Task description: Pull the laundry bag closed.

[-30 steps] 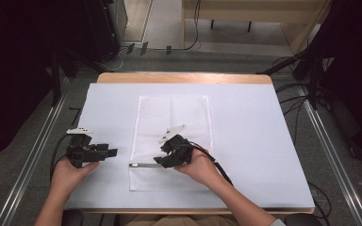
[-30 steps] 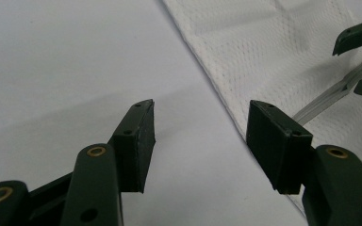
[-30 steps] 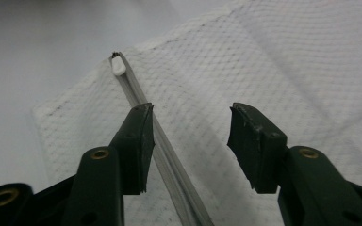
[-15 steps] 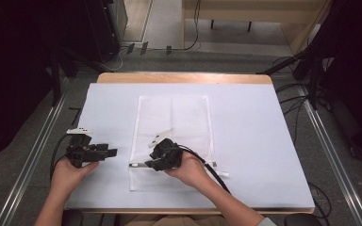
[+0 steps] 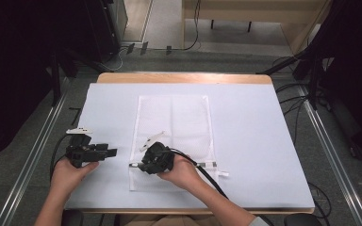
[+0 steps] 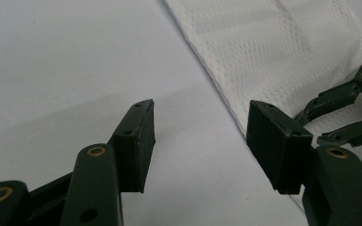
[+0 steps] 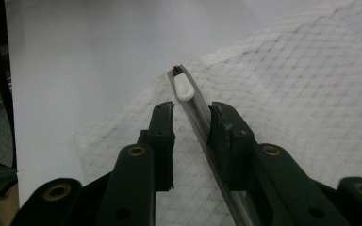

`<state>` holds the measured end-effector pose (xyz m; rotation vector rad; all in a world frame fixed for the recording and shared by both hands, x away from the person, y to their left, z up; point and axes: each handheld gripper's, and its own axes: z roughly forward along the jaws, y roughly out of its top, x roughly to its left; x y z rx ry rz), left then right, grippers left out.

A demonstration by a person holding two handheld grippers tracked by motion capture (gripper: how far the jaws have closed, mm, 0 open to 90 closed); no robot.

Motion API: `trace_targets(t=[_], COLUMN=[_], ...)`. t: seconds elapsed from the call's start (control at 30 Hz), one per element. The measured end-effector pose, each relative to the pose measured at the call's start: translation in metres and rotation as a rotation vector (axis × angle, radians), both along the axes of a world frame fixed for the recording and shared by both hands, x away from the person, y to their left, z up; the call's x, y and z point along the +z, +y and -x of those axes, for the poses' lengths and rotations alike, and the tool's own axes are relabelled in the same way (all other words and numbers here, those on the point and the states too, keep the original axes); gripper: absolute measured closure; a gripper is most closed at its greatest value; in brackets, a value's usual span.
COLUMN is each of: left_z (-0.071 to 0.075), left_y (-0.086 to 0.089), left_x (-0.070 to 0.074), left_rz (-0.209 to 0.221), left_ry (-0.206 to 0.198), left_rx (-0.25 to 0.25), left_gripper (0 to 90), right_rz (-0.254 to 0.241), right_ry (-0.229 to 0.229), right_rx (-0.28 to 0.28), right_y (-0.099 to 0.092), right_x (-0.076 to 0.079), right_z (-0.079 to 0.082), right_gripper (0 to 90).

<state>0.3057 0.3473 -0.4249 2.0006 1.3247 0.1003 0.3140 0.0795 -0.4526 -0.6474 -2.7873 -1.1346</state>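
A white mesh bag (image 5: 179,122) lies flat in the middle of the white table cover (image 5: 264,141), with a zipper (image 5: 208,165) running across near its front end. My right gripper (image 5: 140,165) is low over the left end of that zipper. In the right gripper view its jaws (image 7: 192,117) stand a narrow gap apart, straddling the zipper tape (image 7: 199,123). The white zipper pull (image 7: 185,88) lies just beyond the fingertips. My left gripper (image 5: 111,151) rests left of the bag, open over bare cover (image 6: 200,127), with the bag's edge (image 6: 283,42) beside its right jaw.
The right gripper's black cable (image 5: 209,178) trails back over the bag's front right corner. Part of the right gripper's linkage (image 6: 349,94) shows at the edge of the left gripper view. The table's wooden edge (image 5: 184,77) runs along the far side. Metal rails (image 5: 330,141) flank the table.
My right gripper has slid leftward along the zipper toward the bag's left edge. The left gripper has stayed where it was.
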Motion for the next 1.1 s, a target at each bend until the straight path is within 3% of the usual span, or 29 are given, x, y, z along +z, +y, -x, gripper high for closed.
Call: trace_targets(t=[0.2, 1.1], left_z=[0.0, 0.0], left_y=[0.001, 0.001], left_x=[0.0, 0.0], left_rz=[0.003, 0.006], left_ry=[0.0, -0.003], left_rx=[0.004, -0.001], left_gripper=[43.1, 44.0], right_rz=[0.021, 0.029], right_ry=[0.035, 0.017], right_rx=[-0.001, 0.006], right_y=[0.008, 0.037], right_x=[-0.004, -0.006], right_z=[0.0, -0.003], right_gripper=[80.4, 81.7])
